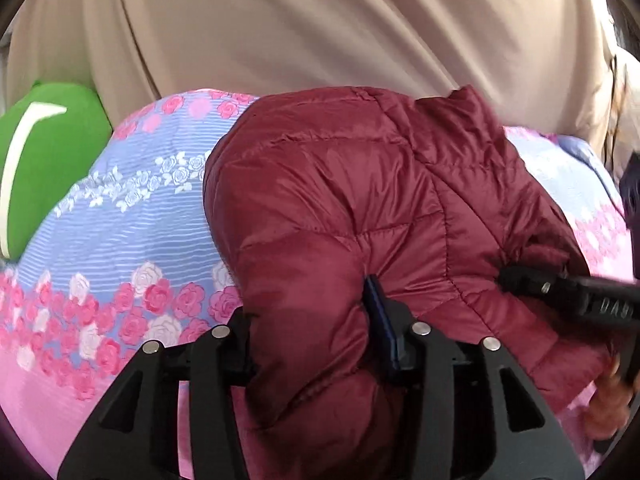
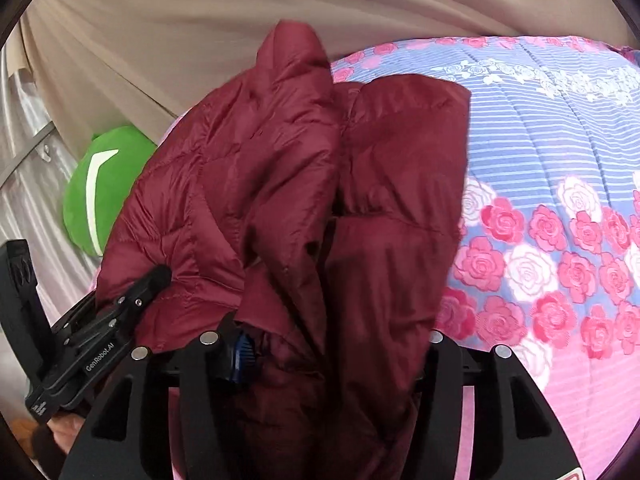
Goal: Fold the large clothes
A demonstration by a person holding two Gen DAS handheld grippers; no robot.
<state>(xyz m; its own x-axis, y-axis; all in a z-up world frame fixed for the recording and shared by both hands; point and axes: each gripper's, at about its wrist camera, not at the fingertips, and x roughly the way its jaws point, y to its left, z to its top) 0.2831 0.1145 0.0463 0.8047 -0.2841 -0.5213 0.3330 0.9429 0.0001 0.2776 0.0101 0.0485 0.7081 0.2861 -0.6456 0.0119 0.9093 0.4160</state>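
Observation:
A maroon quilted puffer jacket lies bunched on a floral bedspread. My left gripper is shut on a thick fold of the jacket at its near edge; the fabric bulges between the fingers. The right gripper's fingers reach into the jacket from the right. In the right wrist view the jacket fills the middle, and my right gripper is shut on a fold of it; the right finger is hidden by fabric. The left gripper grips the jacket at lower left.
A green plush cushion lies at the left of the bed, also in the right wrist view. A beige curtain hangs behind the bed. The floral bedspread stretches to the right.

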